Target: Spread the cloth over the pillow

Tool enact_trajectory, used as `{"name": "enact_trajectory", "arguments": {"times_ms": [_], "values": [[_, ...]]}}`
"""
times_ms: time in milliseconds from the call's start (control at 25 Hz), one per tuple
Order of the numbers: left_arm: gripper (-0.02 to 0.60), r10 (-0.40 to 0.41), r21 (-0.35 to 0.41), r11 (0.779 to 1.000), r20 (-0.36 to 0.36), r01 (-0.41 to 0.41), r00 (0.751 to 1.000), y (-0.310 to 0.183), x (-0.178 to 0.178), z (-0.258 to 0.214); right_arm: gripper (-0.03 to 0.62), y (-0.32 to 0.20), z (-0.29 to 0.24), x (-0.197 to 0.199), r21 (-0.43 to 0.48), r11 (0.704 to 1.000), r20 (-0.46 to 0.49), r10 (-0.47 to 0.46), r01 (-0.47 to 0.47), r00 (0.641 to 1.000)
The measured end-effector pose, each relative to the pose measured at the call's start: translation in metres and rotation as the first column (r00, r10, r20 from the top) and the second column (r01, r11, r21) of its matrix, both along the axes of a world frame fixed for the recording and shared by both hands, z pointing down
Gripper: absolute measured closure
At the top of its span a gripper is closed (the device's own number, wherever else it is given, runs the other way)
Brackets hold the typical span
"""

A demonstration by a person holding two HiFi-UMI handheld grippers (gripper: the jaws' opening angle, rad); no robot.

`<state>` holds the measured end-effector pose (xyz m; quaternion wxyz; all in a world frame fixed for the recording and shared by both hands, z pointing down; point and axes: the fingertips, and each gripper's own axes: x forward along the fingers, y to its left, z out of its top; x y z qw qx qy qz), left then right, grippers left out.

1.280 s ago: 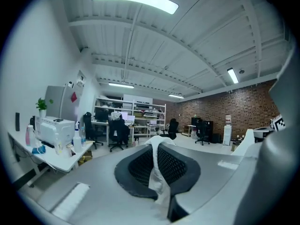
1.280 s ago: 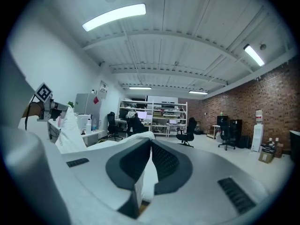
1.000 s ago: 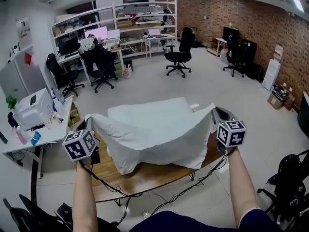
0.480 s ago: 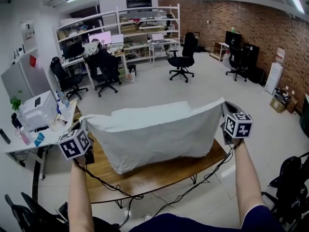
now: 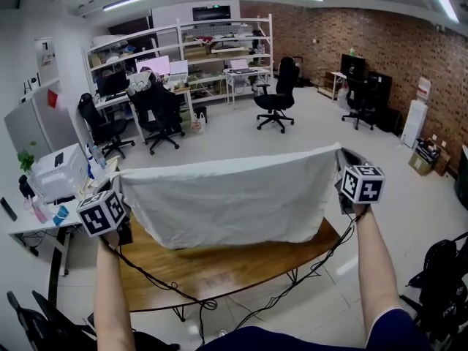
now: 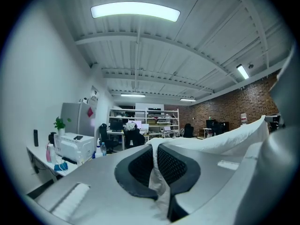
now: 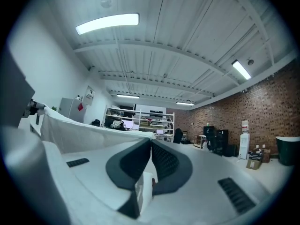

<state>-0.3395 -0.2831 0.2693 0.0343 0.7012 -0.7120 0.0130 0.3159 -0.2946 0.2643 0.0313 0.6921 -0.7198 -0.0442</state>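
left gripper [image 6: 156,165]: pale grey moulded plastic shell, with two black curved jaws lined with dimpled pads [image 6: 174,165]. right gripper [image 7: 150,165]: same build, with a dark ribbed slot [image 7: 236,196] set in the shell. each carries a white cube printed with black square markers: left cube [image 5: 101,212], right cube [image 5: 363,183]. thin black cables [image 5: 150,275] trail from both grippers. the person wears a dark blue short-sleeved top [image 5: 292,338], and the forearms are bare.
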Motion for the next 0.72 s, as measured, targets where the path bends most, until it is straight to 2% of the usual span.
{"name": "enact_trajectory", "arguments": {"times_ms": [320,720], "values": [[0.565,-0.014,-0.004,1.000,-0.001,0.014,1.000,-0.003,0.003,-0.014,0.571,-0.006,-0.027,0.005,0.034,0.999,-0.024,-0.022,0.023,0.999],[0.565,-0.061,-0.032,0.998,0.043,0.062,0.997,-0.025,0.008,-0.034,0.571,-0.040,-0.046,0.008,0.041,0.998,-0.041,-0.052,0.054,0.998]]}}
